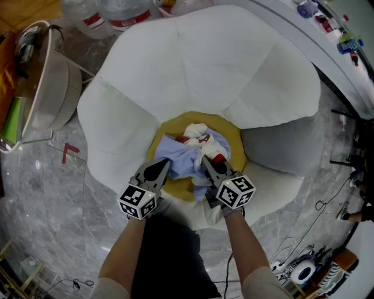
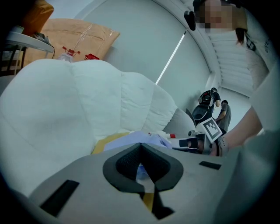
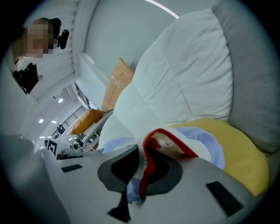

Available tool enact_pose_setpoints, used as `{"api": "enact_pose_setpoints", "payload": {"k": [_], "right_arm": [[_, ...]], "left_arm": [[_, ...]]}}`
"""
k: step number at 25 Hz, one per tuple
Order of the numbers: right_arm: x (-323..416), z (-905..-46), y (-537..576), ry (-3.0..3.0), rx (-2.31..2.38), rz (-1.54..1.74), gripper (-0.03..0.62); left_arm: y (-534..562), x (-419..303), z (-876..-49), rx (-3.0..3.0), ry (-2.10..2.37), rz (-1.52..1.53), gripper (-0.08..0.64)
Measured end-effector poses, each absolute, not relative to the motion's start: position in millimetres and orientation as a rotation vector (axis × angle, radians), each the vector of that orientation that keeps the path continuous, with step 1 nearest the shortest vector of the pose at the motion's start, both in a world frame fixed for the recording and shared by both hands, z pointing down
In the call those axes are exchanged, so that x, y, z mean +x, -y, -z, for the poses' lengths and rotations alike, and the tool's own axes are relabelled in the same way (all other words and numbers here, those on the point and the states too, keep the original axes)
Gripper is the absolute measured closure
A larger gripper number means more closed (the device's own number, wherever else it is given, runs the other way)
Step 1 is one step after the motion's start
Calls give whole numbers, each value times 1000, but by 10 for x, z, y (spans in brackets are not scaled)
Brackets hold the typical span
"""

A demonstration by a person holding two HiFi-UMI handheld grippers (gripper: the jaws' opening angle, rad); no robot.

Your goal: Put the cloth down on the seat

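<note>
Cloth: one cloth [image 1: 188, 153], light blue and white with a red edge, bunched on the yellow seat [image 1: 232, 133].
Grippers: two, side by side at the cloth's near edge, each with one marker cube.
Left gripper [image 1: 162, 166]: jaws closed tip to tip, with a thin fold of blue cloth pinched between the pads.
Right gripper [image 1: 205, 162]: jaws clamped on a thicker fold, with red trim showing between them.
Chair: one white padded chair [image 1: 204, 64]. Its lobes ring the seat at the back and on both sides.
Cushion: one grey cushion [image 1: 280, 146], against the seat's right edge.
Bottles: two big clear water bottles [image 1: 87, 17] behind the chair.
Floor: grey marble with one red mark [image 1: 70, 150] to the left and cables [image 1: 292, 245] to the right.
</note>
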State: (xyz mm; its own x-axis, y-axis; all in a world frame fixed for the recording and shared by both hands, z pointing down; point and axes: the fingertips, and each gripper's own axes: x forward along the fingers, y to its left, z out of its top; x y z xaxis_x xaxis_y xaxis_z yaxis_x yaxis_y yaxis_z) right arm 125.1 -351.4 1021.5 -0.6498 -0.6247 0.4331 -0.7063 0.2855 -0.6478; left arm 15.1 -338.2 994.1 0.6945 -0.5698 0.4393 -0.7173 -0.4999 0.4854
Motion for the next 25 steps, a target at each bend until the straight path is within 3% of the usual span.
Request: {"api": "enact_pose_setpoints", "payload": {"k": [10,14,25], "right_arm": [[1366,-9970,3483,2420,1373,-1316,544],[1478,-9835,3445,2357,1412,-1332,455],[1701,-9473,3171,2228,1391,-1386,439]], "left_arm": [[3345,137,-9669,2213,1026,-236,546],[3305,222,-9426,2223,1010,-227,546],[3193,367,-8900,2230,984,-231,546]]}}
